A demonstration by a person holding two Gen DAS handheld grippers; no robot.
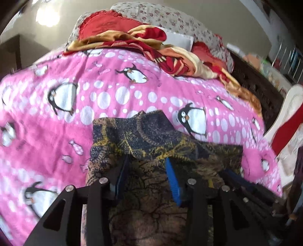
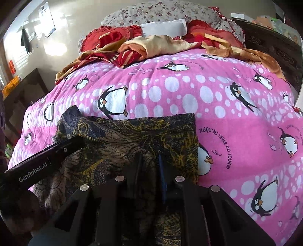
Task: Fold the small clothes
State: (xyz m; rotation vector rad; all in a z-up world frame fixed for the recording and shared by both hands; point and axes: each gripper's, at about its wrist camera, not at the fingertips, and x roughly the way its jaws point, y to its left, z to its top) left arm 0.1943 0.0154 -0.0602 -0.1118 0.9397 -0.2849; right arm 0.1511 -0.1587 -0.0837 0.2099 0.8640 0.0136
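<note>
A: What are we holding?

B: A small dark garment point(image 2: 132, 136) with a navy, yellow and brown batik-like print. It lies on the pink penguin blanket point(image 2: 236, 132), its far edge straight, its left corner turned over and rumpled.

A: And our fingers?

B: On our left gripper point(image 1: 147, 160) the blue pads sit apart, their tips hidden under a fold of cloth; we cannot tell if they grip. Our right gripper point(image 2: 150, 160) has its fingers nearly together, clamped on the cloth.

A: Beyond it?

B: Crumpled red and orange cloths point(image 2: 121, 47) by the floral pillow point(image 2: 161, 11).
</note>
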